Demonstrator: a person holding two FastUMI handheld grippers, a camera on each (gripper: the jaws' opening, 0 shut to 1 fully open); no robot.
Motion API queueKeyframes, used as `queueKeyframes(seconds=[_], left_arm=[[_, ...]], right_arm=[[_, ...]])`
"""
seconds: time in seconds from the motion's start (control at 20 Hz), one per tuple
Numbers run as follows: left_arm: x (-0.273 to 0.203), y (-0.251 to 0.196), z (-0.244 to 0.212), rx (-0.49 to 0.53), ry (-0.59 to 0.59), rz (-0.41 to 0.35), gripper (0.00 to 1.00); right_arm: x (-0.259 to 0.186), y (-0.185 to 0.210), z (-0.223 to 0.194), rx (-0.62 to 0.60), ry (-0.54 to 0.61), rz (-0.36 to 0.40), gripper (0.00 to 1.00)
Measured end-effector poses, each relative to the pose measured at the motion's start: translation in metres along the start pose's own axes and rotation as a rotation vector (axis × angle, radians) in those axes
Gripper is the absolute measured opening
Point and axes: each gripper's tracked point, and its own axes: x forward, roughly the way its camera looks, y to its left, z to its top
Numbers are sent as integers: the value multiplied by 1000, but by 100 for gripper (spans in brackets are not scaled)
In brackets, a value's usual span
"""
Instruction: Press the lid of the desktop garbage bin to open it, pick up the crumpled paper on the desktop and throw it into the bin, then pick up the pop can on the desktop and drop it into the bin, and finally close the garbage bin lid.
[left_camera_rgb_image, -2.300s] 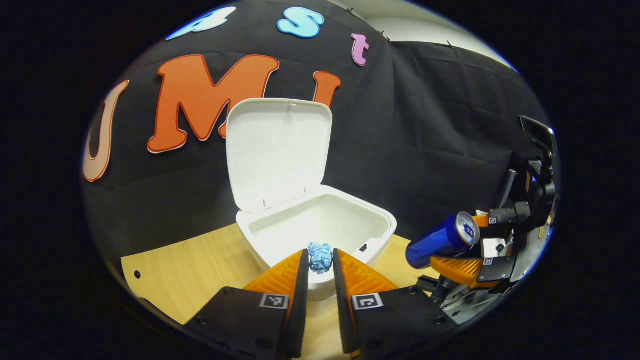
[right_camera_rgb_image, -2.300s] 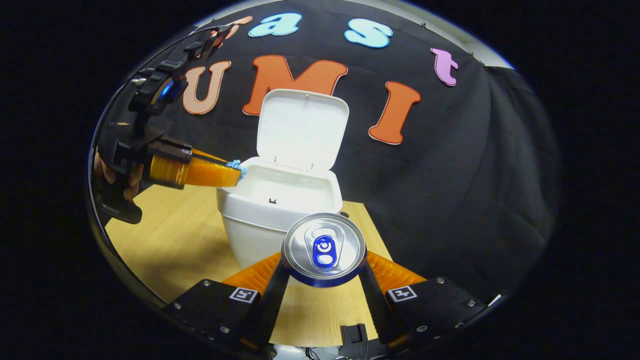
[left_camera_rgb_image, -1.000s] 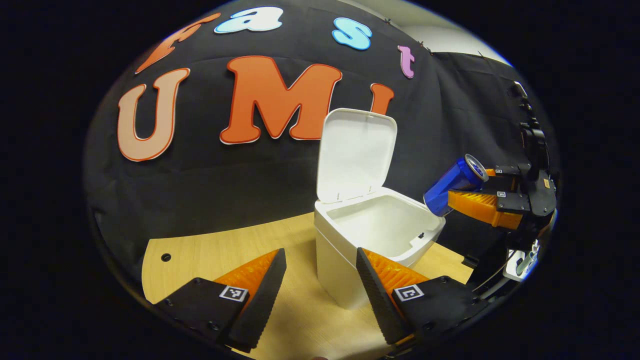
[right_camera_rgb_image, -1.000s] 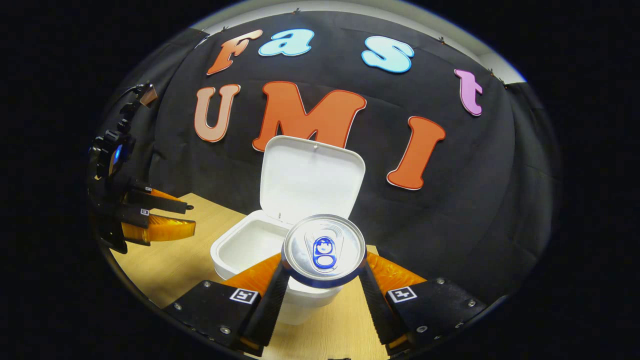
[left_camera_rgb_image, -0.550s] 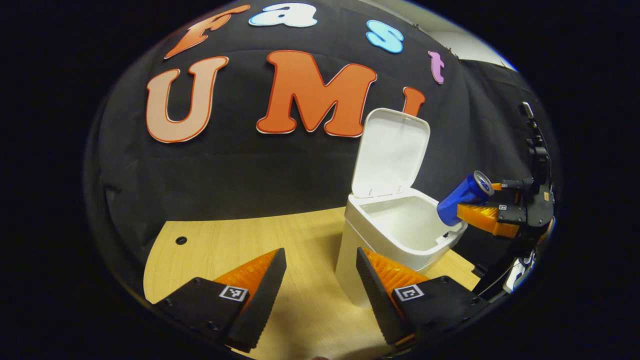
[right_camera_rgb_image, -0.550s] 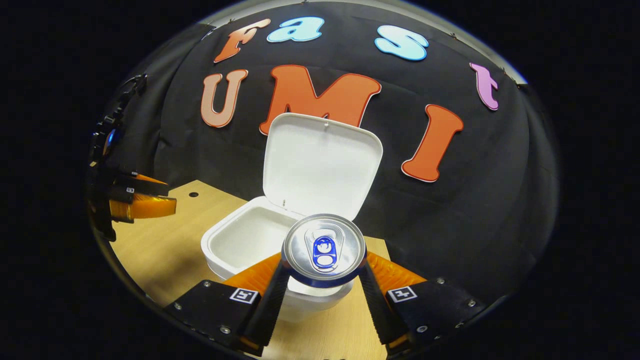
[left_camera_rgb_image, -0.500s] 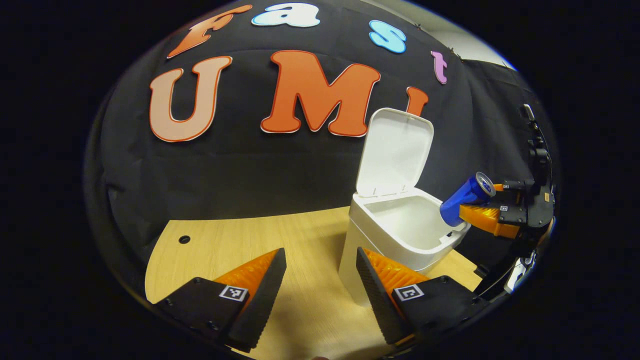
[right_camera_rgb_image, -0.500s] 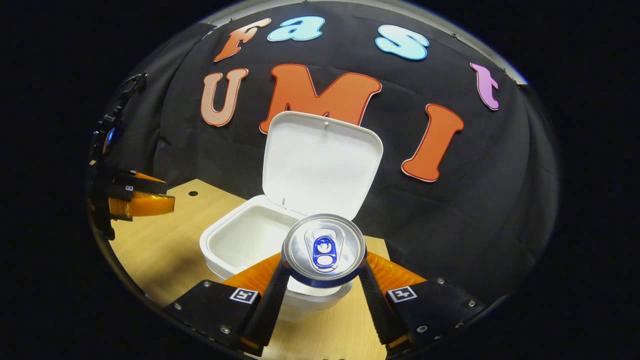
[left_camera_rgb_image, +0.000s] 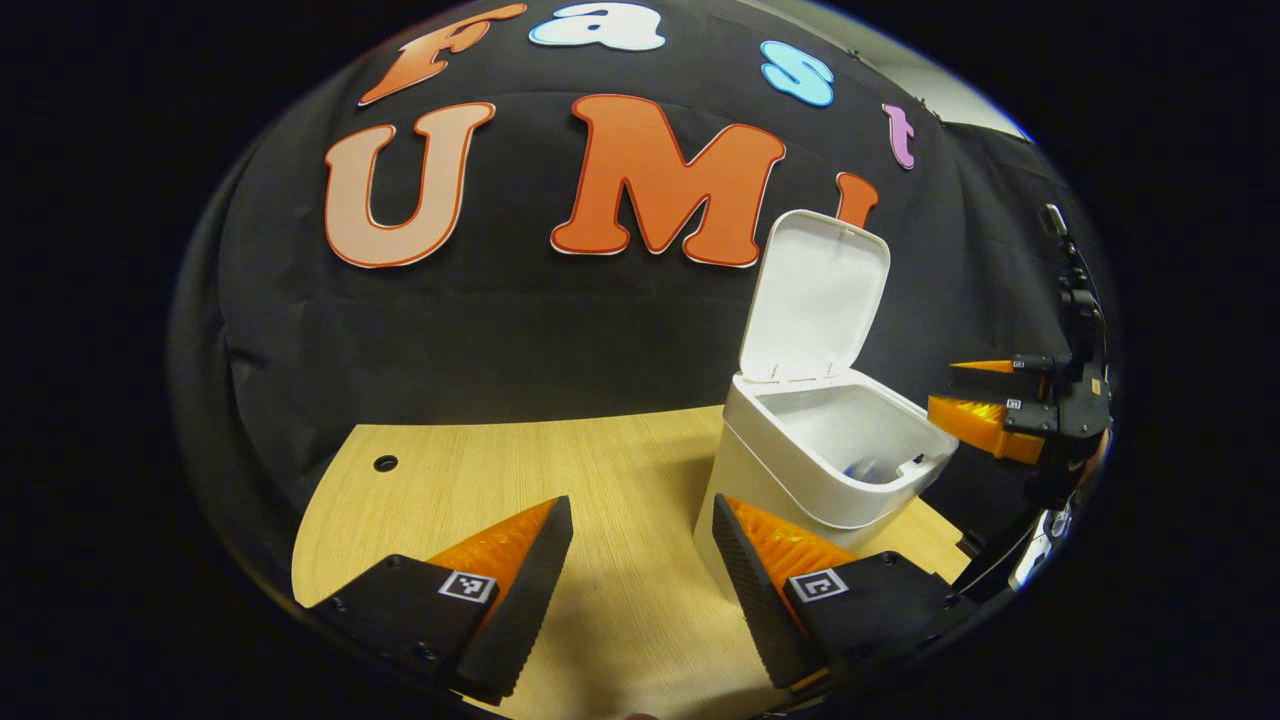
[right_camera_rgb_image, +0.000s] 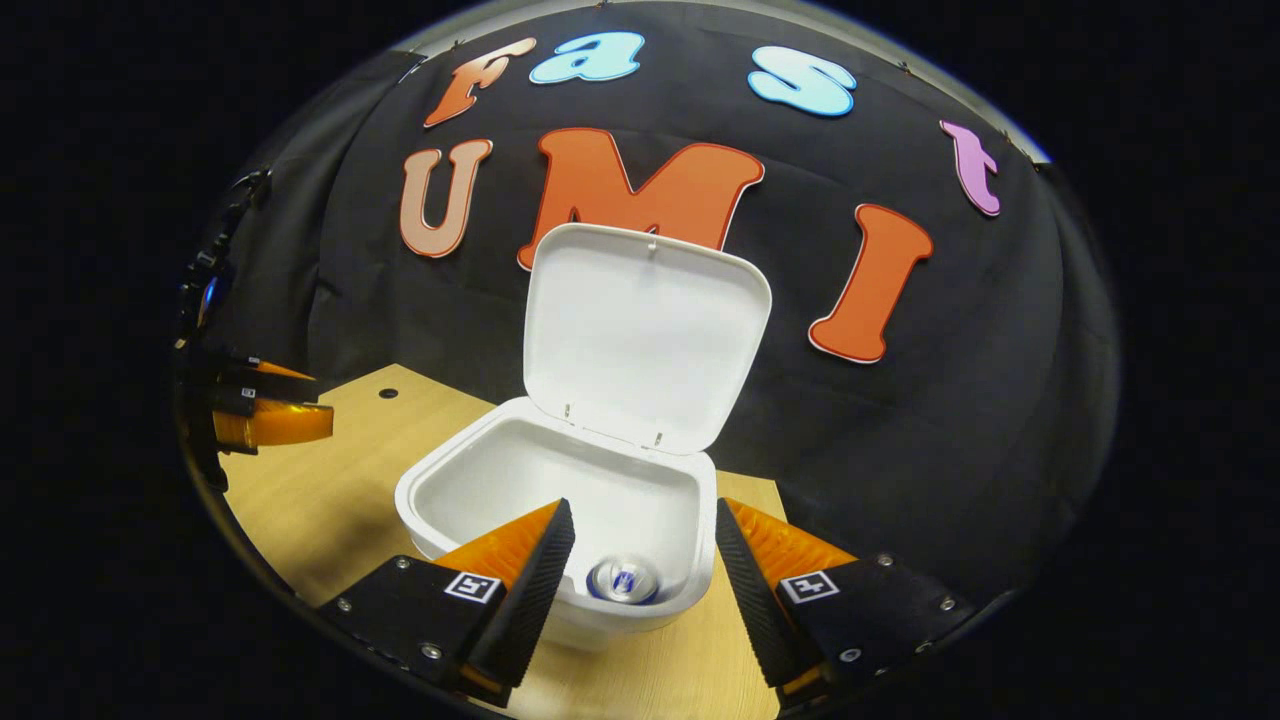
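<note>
Bare tabletop (left_camera_rgb_image: 600, 470) left of bin (right_camera_rgb_image: 440, 500) (can (right_camera_rgb_image: 622, 580) inside, lid (right_camera_rgb_image: 645, 335) upright)

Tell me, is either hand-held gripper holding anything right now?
No. Both the left hand-held gripper and the right hand-held gripper are open and hold nothing; the pop can lies inside the garbage bin.

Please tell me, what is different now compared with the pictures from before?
The right gripper has opened and let go of the pop can, which has dropped into the garbage bin. Earlier still, the left gripper released the crumpled paper over the bin and drew back to the side. The lid stayed upright and open, the bin stayed on the desktop, and the left gripper stayed open.
</note>
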Motion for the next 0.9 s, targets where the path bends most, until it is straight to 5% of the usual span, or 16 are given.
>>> queueKeyframes(seconds=[0.9], left_arm=[[-37, 84, -14, -22, -28, 224, 91]], right_arm=[[49, -19, 165, -49, -279, -40, 86]])
